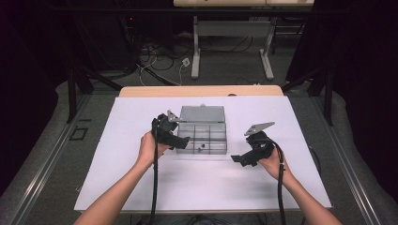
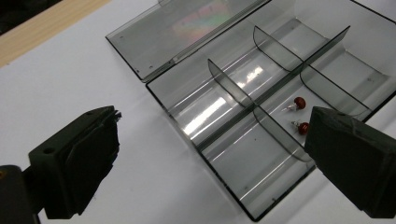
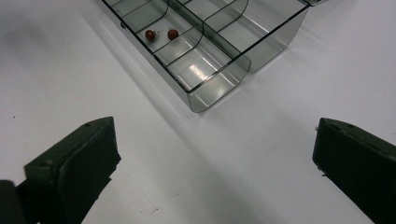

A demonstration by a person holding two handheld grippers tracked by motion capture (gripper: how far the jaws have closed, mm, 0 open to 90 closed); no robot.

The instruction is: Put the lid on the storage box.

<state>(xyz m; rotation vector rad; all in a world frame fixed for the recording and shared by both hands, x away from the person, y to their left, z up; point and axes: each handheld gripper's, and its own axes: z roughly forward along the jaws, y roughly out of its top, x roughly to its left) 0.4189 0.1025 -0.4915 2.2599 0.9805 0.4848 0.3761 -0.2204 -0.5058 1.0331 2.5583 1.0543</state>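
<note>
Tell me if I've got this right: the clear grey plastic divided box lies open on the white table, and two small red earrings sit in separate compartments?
Not quite. The clear grey plastic divided box lies open, but the two small red earrings share one compartment, side by side, as the left gripper view shows.

Lab: black curtains (image 1: 28,70), floor cables (image 1: 159,58)

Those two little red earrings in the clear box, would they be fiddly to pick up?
Probably. The red earrings have rounded bead heads, so they may roll or slip between flat jaws. They look very small and light, likely skittering when nudged. They lie within a walled compartment of the box, which would crowd a hand-held gripper.
</note>
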